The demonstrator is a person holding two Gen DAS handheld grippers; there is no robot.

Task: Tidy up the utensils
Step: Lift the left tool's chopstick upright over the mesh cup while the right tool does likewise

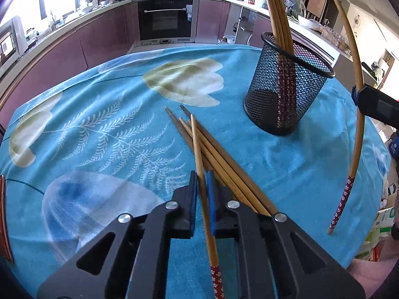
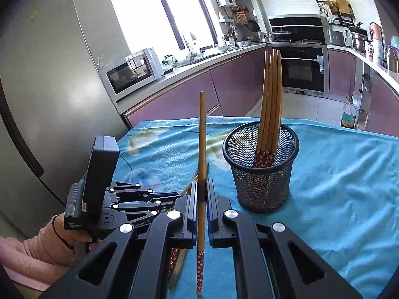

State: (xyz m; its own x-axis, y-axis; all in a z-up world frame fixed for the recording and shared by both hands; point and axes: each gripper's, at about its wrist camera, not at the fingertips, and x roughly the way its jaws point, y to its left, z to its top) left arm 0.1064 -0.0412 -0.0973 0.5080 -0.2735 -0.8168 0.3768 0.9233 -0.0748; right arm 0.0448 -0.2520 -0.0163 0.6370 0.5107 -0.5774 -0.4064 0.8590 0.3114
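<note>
Blue flowered cloth covers the counter, kitchen cabinets behind. On the left, the left gripper has its jaws pinched on one chopstick lifted from the loose pile. Next over, the right gripper holds another chopstick upright, jaws closed at its middle. Rightmost stands the mesh cup, four sticks already inside. These look light, stiff and rather slick; gripping mid-shaft seems wise.
</note>
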